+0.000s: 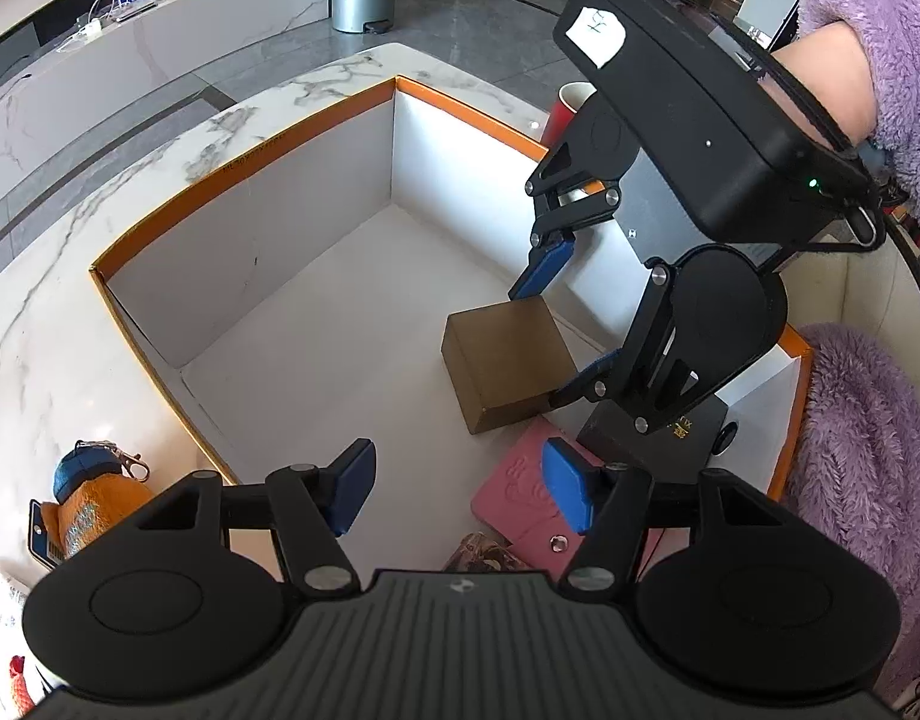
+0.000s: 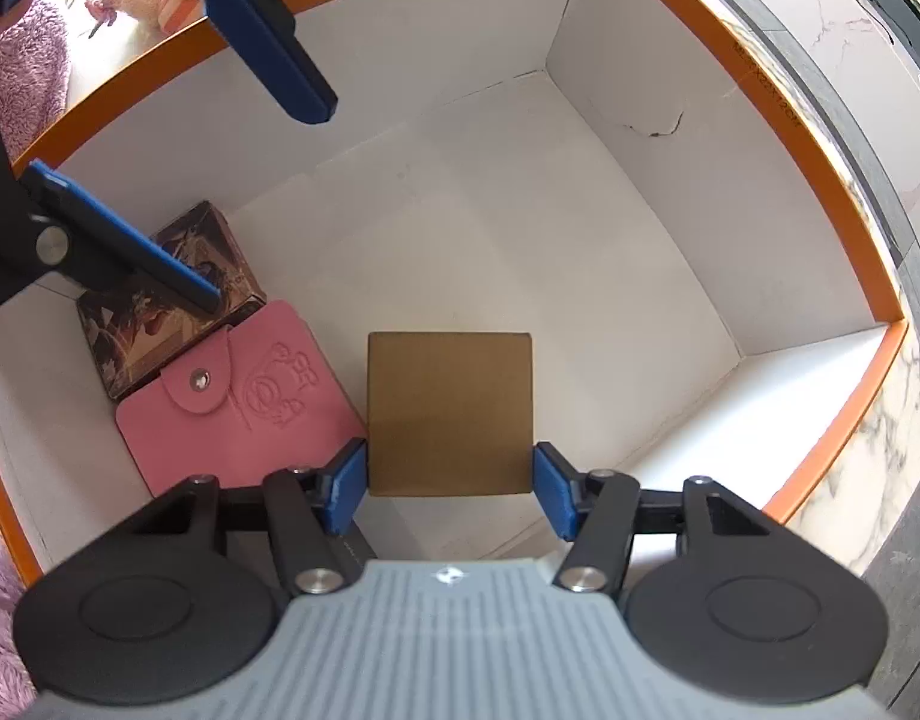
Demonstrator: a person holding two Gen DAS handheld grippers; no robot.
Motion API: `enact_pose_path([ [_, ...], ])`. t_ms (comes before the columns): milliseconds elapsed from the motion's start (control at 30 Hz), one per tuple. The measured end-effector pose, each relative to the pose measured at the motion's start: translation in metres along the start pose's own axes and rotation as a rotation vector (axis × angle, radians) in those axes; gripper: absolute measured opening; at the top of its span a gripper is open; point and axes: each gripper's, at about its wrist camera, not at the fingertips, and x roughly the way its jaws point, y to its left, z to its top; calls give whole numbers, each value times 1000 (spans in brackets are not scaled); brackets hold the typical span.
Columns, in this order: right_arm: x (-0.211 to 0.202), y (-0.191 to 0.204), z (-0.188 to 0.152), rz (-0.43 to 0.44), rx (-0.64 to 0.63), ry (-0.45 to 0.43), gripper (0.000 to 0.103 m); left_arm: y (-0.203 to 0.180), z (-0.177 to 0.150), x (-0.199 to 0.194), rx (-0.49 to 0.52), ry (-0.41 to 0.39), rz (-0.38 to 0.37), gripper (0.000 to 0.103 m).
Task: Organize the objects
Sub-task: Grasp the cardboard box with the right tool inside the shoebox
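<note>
1. One large orange-rimmed box with white inner walls sat on the marble table; both hand-held grippers were over it.
2. Three items counted inside the box: one brown cardboard box, one pink snap wallet, one dark illustrated carton.
3. The wallet lay on the floor of the big box, just beside the brown box on its left in the right wrist view. The dark carton stood behind the wallet, its near edge meeting or overlapped by the wallet, near the box wall.
4. Right hand-held gripper: its two blue pads sat one on each side of the brown box, at or just off its side faces. Cannot tell whether they pressed it. The brown box looked to be on the floor.
5. Left hand-held gripper: spread wide, nothing between its two blue pads, poised over the near part of the big box, above the wallet.
6. Outside the big box, on the table at left: one orange-and-blue pouch with a metal clip. One red cup stood beyond the far rim.
</note>
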Motion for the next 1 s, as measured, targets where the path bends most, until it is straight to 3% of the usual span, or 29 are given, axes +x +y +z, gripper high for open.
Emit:
enact_pose_path([
  [267,-32,5,9,-34,-63,52,61,-1,-7,-6,-11,-24,-18,73],
  [500,-43,33,18,-82,-262,172,60,-2,-8,-6,-14,-39,-29,73],
  [567,-40,40,22,-105,-313,204,60,-2,-7,-5,-17,-43,-41,69],
  [700,-33,49,27,-127,-415,256,60,-4,1,6,-35,-33,-30,48],
  [833,-31,48,31,-109,-429,268,60,-9,11,23,-32,-16,-7,36],
  [1000,-34,37,28,-80,-385,276,60,-7,21,36,-92,-29,-66,33],
])
